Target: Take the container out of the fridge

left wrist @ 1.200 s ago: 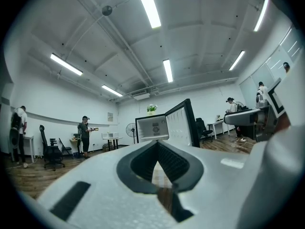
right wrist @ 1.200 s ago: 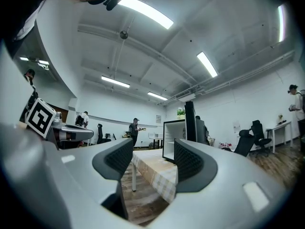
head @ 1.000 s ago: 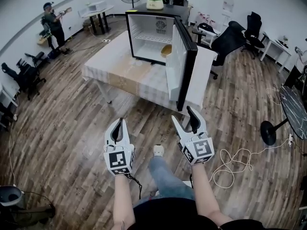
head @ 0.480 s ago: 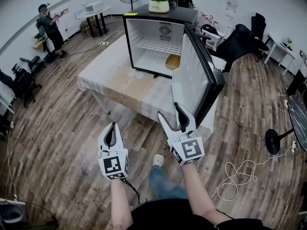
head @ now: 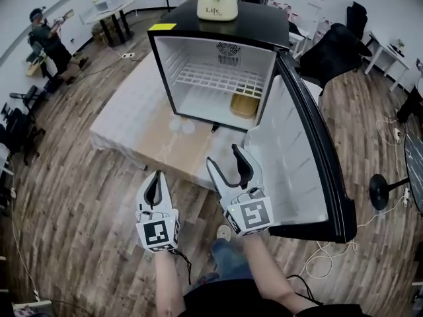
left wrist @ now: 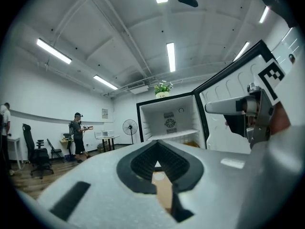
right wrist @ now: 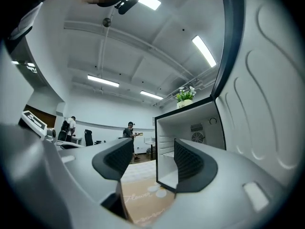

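Black outside and white within, the fridge [head: 218, 28] stands on the bench [head: 149, 134] with its door [head: 291, 157] swung wide to the right; the tan container [head: 244, 105] sits on the fridge floor at the right, under the wire shelf [head: 218, 79], and a potted plant [head: 219, 2] stands on the fridge top. The left claw [head: 154, 178] hangs over the wooden floor [head: 79, 210] in front of the bench, its jaws pressed together with nothing between them. The right claw [head: 226, 157] is nearer the fridge, just beside the door's inner face, its jaws spread apart and empty, well short of the container.
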A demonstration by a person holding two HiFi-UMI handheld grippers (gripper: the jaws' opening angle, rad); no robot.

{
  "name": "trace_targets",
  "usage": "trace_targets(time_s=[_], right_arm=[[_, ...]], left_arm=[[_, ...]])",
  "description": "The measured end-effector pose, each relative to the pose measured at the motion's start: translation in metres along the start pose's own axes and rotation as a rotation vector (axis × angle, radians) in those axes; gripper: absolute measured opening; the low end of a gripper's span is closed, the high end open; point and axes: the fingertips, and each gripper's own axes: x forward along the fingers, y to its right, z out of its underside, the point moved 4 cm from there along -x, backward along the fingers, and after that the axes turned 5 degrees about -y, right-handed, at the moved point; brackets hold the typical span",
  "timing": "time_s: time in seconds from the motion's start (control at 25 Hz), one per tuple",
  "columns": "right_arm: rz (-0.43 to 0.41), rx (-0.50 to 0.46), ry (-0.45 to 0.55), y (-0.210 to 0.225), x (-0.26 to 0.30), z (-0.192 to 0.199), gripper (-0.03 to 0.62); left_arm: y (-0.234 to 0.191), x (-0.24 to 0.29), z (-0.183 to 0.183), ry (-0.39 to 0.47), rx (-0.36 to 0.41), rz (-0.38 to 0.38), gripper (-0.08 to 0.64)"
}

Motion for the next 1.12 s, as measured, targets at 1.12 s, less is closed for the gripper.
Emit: trace_targets(time_s=[1.12], right_arm=[[0.159,-0.479,-0.515,0.083,0.14,0.063,0.262]], left_arm=[[0.01,0.216,-0.023,0.012,-0.018,0.286,0.008]])
